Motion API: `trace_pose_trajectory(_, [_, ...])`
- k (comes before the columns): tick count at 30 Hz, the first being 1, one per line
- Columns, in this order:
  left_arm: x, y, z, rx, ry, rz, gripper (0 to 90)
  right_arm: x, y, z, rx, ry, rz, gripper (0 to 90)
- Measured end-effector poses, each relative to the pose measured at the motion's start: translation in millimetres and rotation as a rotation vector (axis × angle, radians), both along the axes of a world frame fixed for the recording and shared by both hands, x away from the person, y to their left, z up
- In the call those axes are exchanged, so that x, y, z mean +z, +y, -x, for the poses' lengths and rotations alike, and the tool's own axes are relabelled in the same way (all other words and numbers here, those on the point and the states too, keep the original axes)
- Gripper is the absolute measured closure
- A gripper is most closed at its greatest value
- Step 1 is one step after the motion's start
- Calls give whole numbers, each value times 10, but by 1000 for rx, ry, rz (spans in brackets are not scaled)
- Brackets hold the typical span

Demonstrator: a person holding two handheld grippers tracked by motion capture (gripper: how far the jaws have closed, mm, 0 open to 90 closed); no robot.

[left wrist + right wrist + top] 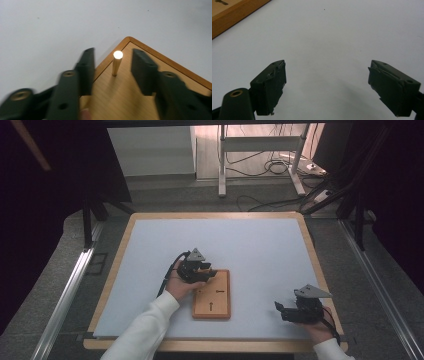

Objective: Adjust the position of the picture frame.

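A small wooden board [222, 307] lies on the pale mat, just right of the person's left hand. Two short pegs [220, 291] [210, 307] stand on it. My left gripper [209, 272] hovers over the board's far left corner. In the left gripper view its jaws stand apart on either side of an upright wooden peg [116, 62] near the corner of the board [125, 100], with a gap on both sides; the left gripper [113, 53] is open. My right gripper [278, 309] rests near the front right of the mat, open [327, 67], with bare mat between its jaws.
The pale mat [250, 245] covers a wood-rimmed table [215, 215]. A corner of the board [232, 12] shows in the right gripper view at upper left. Beyond the table are a white stand [222, 165] and floor cables [272, 167].
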State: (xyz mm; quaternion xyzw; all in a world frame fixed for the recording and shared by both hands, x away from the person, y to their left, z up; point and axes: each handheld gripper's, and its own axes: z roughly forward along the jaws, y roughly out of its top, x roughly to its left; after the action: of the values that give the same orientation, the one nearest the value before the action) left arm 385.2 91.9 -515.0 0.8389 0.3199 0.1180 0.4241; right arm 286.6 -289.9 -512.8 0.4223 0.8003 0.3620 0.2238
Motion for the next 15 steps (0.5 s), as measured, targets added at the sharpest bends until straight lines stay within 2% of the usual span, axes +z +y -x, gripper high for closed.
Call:
trace_pose_trajectory(4, [54,42,60,-19,-14,-2,402,6,2,3,4,-5,-3,148])
trace_pose_trajectory(8, [145,130,117,-62,-14,8,336,11,3,8,11,-13,-6,148])
trace_pose_trajectory(15, [200,212,177,-94,4,6,309,31,18,27,42,-37,-29,148])
